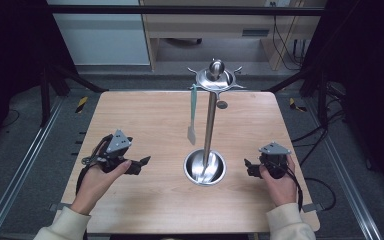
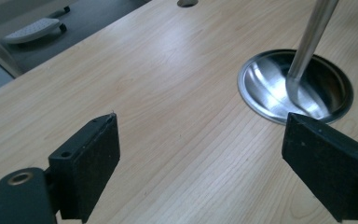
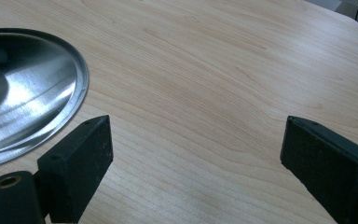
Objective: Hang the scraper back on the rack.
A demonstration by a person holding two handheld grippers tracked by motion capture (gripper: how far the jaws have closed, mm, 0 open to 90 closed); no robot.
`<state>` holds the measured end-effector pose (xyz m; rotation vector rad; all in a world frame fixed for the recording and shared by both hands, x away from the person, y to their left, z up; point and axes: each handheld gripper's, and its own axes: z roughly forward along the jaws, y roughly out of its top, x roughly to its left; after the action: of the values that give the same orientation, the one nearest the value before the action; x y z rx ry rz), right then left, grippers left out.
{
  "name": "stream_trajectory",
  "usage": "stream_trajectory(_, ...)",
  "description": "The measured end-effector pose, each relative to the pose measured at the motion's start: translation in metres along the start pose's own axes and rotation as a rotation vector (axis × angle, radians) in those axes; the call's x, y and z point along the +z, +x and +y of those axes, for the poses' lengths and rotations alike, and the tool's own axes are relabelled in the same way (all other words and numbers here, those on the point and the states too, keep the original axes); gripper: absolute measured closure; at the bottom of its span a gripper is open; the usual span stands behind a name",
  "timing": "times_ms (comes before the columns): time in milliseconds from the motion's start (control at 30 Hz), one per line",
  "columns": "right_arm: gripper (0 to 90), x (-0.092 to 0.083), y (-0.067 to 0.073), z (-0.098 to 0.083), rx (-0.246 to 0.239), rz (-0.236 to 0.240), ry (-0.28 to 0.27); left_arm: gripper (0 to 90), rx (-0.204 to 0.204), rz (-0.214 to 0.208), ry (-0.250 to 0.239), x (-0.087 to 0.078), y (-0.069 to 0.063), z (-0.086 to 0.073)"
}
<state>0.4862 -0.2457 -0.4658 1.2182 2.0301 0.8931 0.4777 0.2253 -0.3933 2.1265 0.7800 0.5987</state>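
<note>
While both hands rest low on the wooden counter [image 1: 145, 115], each claw stands released with nothing between its jaws. The left claw [image 1: 139, 164], held in the person's left hand [image 1: 97, 181], points toward the metal stand [image 1: 210, 125], whose round steel base [image 1: 205, 167] lies just ahead of its tips and well apart from them; in the left gripper view the left claw [image 2: 200, 154] shows its jaws spread wide over bare wood, with the base [image 2: 265, 91] beyond the farther jaw and the upright pole [image 2: 310, 37] rising from it. The right claw [image 1: 250, 167], held in the right hand [image 1: 279, 184], faces the same base from the opposite side, near it but not touching. In the right gripper view the right claw [image 3: 196, 158] is likewise spread over bare wood, the base [image 3: 51, 102] lying just beyond one jaw. Above and beyond both claws, a pale green spatula [image 1: 193, 116] hangs from one arm of the hook ring [image 1: 215, 79] at the top of the stand, its blade clear of the counter. Neither claw touches the stand or the spatula.
</note>
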Motion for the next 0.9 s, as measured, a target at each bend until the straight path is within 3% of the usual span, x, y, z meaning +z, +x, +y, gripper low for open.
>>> stream_trajectory(300, 9.5, 0.0, 0.0, 0.0, -0.001, -0.002, 0.002, 11.0, -0.008, 0.006, -0.021, 0.006, 0.011, -0.022)
stream_trajectory(467, 9.5, 0.0, 0.001, 0.0, 0.0, -0.001, 0.003, 11.0, -0.042, 0.013, -0.02, 0.011, 0.016, -0.032)
stream_trajectory(700, 9.5, -0.001, 0.0, 0.0, 0.002, 0.001, -0.001, 11.1, -0.052, 0.022, -0.005, 0.014, 0.023, -0.043)
stream_trajectory(900, 9.5, -0.001, -0.001, -0.001, 0.0, -0.001, -0.001, 11.1, -0.095, 0.048, -0.016, 0.013, 0.033, -0.051)
